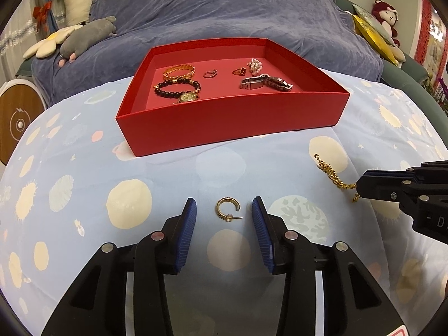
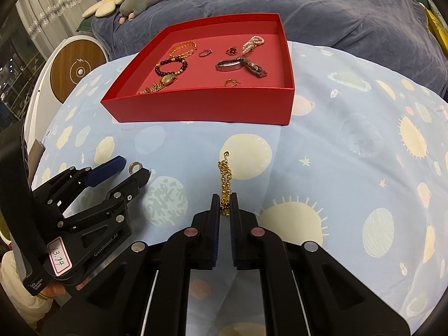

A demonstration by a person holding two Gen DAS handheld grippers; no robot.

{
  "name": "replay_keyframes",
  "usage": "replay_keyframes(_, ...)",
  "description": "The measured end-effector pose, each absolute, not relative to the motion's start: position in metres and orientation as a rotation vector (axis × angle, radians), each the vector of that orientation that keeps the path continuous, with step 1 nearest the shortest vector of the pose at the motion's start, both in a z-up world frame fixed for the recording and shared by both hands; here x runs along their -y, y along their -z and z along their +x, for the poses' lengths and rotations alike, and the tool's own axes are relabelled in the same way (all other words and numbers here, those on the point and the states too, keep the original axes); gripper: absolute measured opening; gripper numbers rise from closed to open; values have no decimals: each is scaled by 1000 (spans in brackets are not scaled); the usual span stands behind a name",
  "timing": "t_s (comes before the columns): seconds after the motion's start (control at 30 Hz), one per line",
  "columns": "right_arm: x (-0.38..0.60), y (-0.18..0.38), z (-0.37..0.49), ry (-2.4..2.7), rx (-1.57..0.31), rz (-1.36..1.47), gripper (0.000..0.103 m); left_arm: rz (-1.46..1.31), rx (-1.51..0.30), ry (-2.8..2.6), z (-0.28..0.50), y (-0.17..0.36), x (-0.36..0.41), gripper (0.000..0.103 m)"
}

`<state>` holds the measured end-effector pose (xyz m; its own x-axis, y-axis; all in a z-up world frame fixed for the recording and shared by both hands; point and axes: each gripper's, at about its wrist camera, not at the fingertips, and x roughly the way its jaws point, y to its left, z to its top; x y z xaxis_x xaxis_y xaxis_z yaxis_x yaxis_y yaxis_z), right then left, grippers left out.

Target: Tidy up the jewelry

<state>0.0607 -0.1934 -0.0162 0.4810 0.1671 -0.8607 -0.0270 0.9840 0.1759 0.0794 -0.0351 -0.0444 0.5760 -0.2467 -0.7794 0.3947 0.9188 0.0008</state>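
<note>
A gold hoop earring [image 1: 218, 210] lies on the planet-print cloth [image 1: 84, 168] between the blue pads of my left gripper [image 1: 224, 206]. The pads stand apart from it on both sides, so that gripper is open. My right gripper [image 2: 225, 200] is shut on one end of a gold chain [image 2: 225, 176], and the rest of the chain trails forward on the cloth. The red box [image 1: 224, 120] sits beyond both. It holds a gold bangle [image 1: 179, 70], a dark bead bracelet [image 1: 173, 86], rings, a pearl piece [image 1: 255, 65], a metal watch [image 1: 266, 81] and a second hoop earring [image 2: 231, 82].
A blue-grey covered sofa [image 1: 224, 14] rises behind the box, with plush toys [image 1: 89, 32] at its left and a red plush [image 1: 385, 18] at the right. A round wood-topped device [image 1: 19, 123] stands at the left edge of the cloth.
</note>
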Motion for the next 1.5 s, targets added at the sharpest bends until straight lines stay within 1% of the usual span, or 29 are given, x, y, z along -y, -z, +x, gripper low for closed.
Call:
replay_keyframes(0.07,192,16,60,-121,-1065,143,6,185,-880,376,80,44,36,31)
replay_keyframes(0.13,192,17,59,-122,-1065,140,6,184,-879,374,80,44,35,22)
replay_keyframes(0.2,191,16,59,-123,-1065,140,6,186,-879,372,80,44,35,20)
replay_keyframes(0.27,191,16,59,-123,-1064,141,6,191,-878,376,79,44,35,15)
replay_keyframes(0.57,191,15,58,-126,-1060,144,6,200,-884,385,77,41,37,15)
replay_keyframes(0.83,192,4,58,-146,-1024,157,6,184,-869,400,72,28,34,15)
replay_keyframes(1.2,200,-10,57,-135,-974,158,0,139,-848,378,75,6,20,15)
replay_keyframes(1.5,207,-18,55,-146,-944,180,0,107,-833,373,78,-5,12,15)
